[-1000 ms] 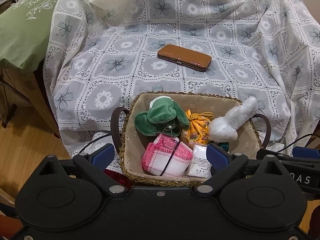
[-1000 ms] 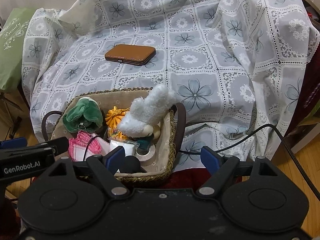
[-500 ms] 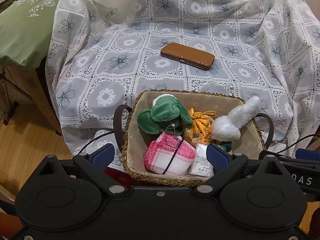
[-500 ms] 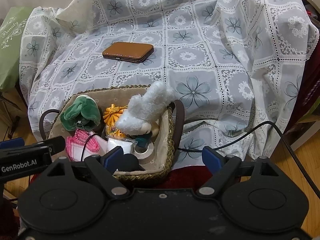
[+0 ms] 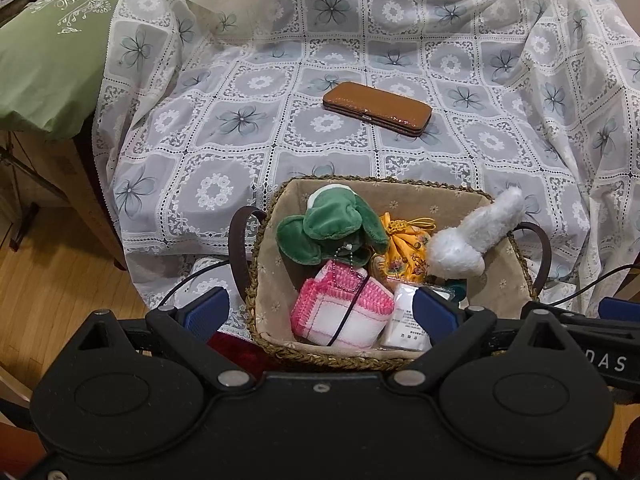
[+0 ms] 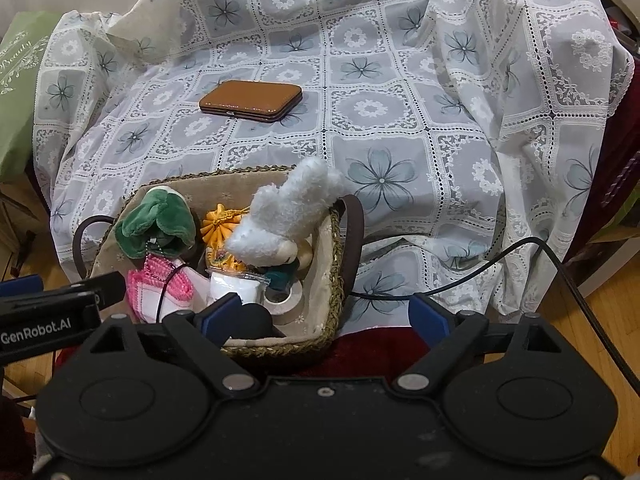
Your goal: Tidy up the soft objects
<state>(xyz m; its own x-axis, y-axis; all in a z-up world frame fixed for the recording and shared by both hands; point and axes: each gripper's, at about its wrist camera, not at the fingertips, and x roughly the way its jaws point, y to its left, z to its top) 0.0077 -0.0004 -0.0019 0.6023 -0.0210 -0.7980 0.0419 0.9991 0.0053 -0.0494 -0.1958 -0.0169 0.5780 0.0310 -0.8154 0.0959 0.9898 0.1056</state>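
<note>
A woven basket (image 5: 264, 280) (image 6: 334, 264) with dark handles sits at the seat's front edge. It holds a green plush toy (image 5: 332, 232) (image 6: 154, 224), a pink-edged cloth (image 5: 340, 312) (image 6: 160, 288), a yellow drawstring pouch (image 5: 404, 248) (image 6: 222, 228), a white plush toy (image 5: 472, 240) (image 6: 284, 212) and a white packet (image 5: 404, 320) (image 6: 236, 284). My left gripper (image 5: 320, 314) is open and empty over the basket's near rim. My right gripper (image 6: 326, 316) is open and empty over the basket's near right corner.
A brown leather case (image 5: 378, 108) (image 6: 250, 100) lies on the lace-covered seat (image 5: 224, 160) (image 6: 400, 120) behind the basket. A green pillow (image 5: 52, 52) is at the left. A tape roll (image 6: 282, 298) lies in the basket. A black cable (image 6: 500, 256) runs at the right. Wooden floor (image 5: 52, 280) lies below.
Both grippers have drawn back and risen slightly, so the basket and seat sit a little lower in both views. Nothing was grasped or released.
</note>
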